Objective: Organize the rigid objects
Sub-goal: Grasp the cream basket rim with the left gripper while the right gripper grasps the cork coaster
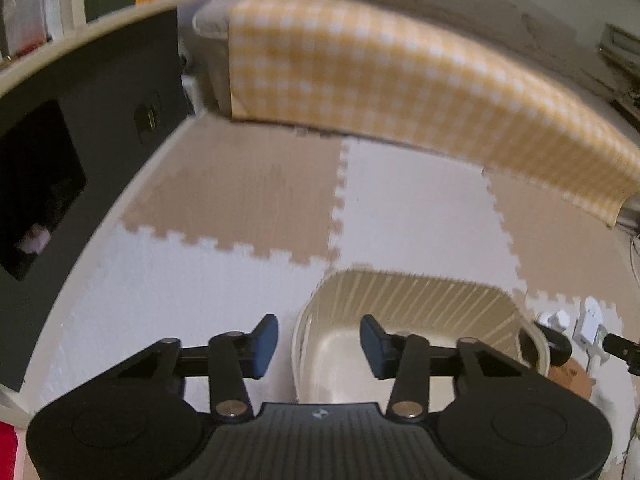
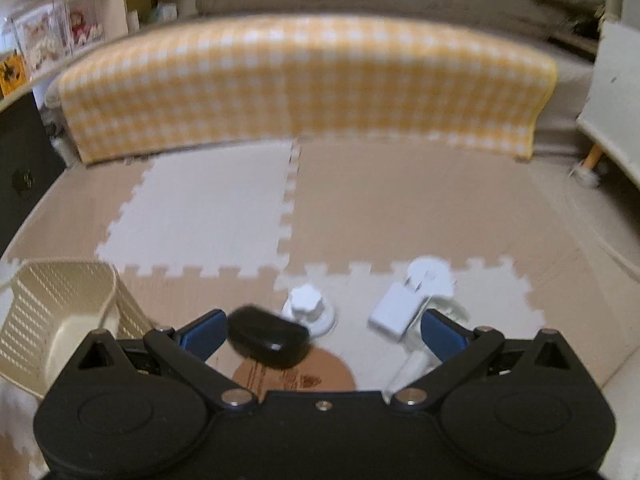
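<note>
From the left wrist camera, the left gripper [image 1: 319, 345] has its blue-padded fingers [image 1: 265, 345] spread apart and empty above the cream slatted basket [image 1: 420, 292], which sits at about five o'clock on the foam floor mat [image 1: 416, 208]; its near-left rim lies between the two pads. From the right wrist camera, the right gripper [image 2: 322, 330] is likewise released, holding nothing. The black oval case [image 2: 269, 337] lies between its fingers, close against the left pad [image 2: 202, 330] at nine o'clock and well apart from the right one. A white knobbed piece [image 2: 307, 306] stands at twelve o'clock, a white plug adapter [image 2: 396, 310] at one o'clock, and a brown round coaster [image 2: 320, 372] lies beneath the case.
</note>
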